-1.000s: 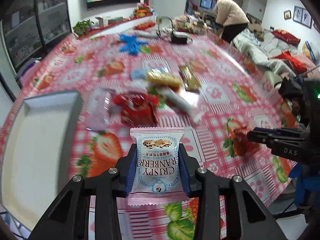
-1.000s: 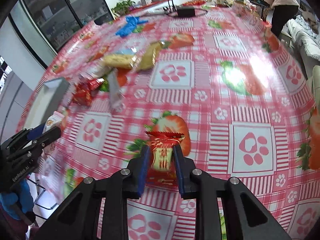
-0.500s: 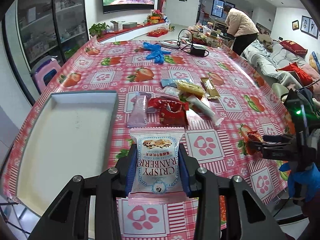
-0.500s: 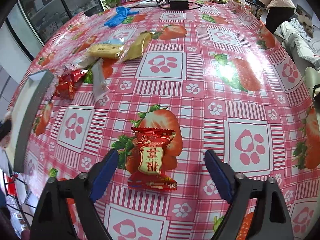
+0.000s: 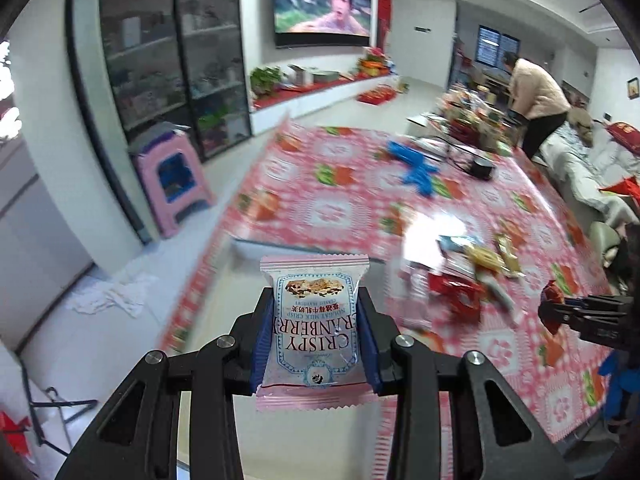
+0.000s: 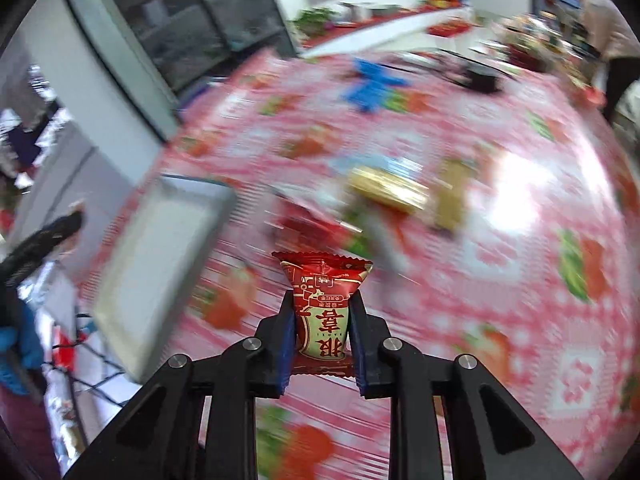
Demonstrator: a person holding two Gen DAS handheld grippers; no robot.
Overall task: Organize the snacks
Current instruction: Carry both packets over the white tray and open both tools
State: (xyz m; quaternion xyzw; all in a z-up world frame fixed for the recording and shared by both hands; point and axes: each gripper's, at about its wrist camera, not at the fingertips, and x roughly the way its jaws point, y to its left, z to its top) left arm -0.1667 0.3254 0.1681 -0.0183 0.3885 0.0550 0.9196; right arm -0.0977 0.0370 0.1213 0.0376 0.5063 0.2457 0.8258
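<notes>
Strawberry-print pink tablecloth (image 6: 500,240) fills most of both views, blurred, with a living room behind: a television (image 5: 322,2) at the top of my left view and a person in a cream jacket (image 5: 538,94) bent over at the upper right. My left gripper (image 5: 316,344) points down at a slant from the lower centre of its frame, jaws clenched on a pale cranberry crisp packet (image 5: 314,328) that stands upright between the blue pads, above the table's near edge. My right gripper (image 6: 322,340) is angled down the same way, grasping a small red candy packet (image 6: 322,308) upright between its pads; in the left view it enters from the right edge with that red wrapper at its tip. A white tray (image 6: 160,264) lies at the left of the right view, on the table's edge. Loose snacks (image 5: 472,276) sit in a blurred cluster right of centre in the left view, and a blue glove (image 5: 416,170) lies farther back.
</notes>
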